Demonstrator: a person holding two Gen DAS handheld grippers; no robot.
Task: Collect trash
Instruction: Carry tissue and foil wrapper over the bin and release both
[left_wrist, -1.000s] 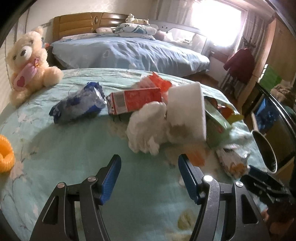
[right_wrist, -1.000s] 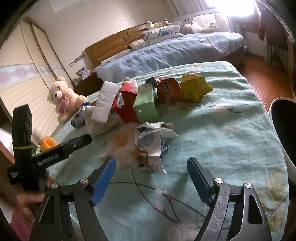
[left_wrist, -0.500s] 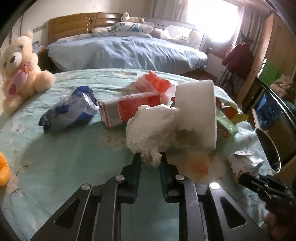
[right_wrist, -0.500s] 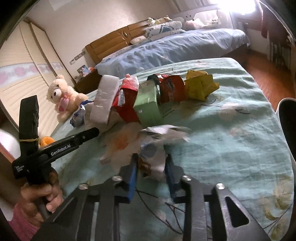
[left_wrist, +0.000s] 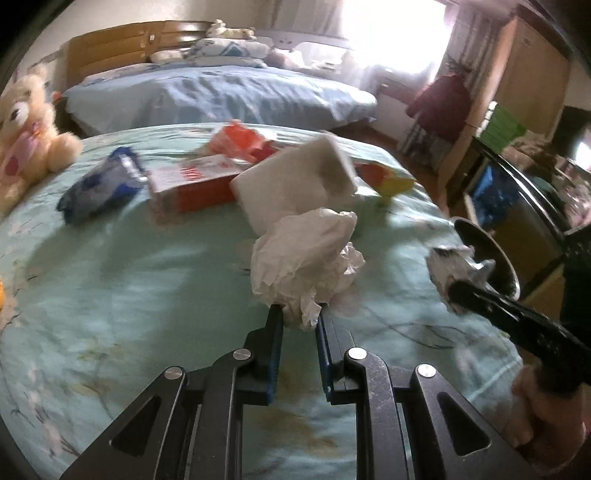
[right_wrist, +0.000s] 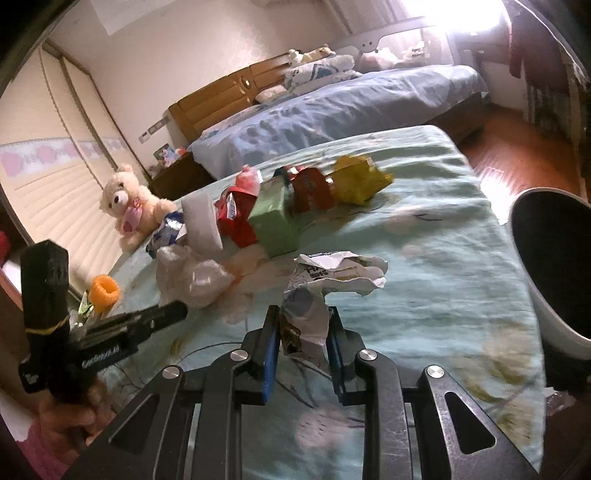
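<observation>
My left gripper (left_wrist: 300, 314) is shut on a crumpled white tissue wad (left_wrist: 306, 258) and holds it above the teal bedspread. My right gripper (right_wrist: 303, 321) is shut on a crumpled printed paper wrapper (right_wrist: 325, 280), lifted off the bed. The bin (right_wrist: 554, 266), dark inside with a white wall, stands at the right edge of the right wrist view; it also shows in the left wrist view (left_wrist: 491, 258). More trash lies behind: a white foam block (left_wrist: 295, 184), a red carton (left_wrist: 192, 184), a blue bag (left_wrist: 99, 188), a green box (right_wrist: 275, 218), a yellow wrapper (right_wrist: 358, 181).
A teddy bear (right_wrist: 127, 206) sits at the bed's left edge. An orange ring (right_wrist: 105, 291) lies near the left edge. A second bed with blue sheets (left_wrist: 221, 96) stands behind. A wooden floor (right_wrist: 517, 147) lies to the right.
Both grippers closed from open onto their items, then lifted them: the left took the tissue wad off the pile, the right raised the paper wrapper toward the bin side.
</observation>
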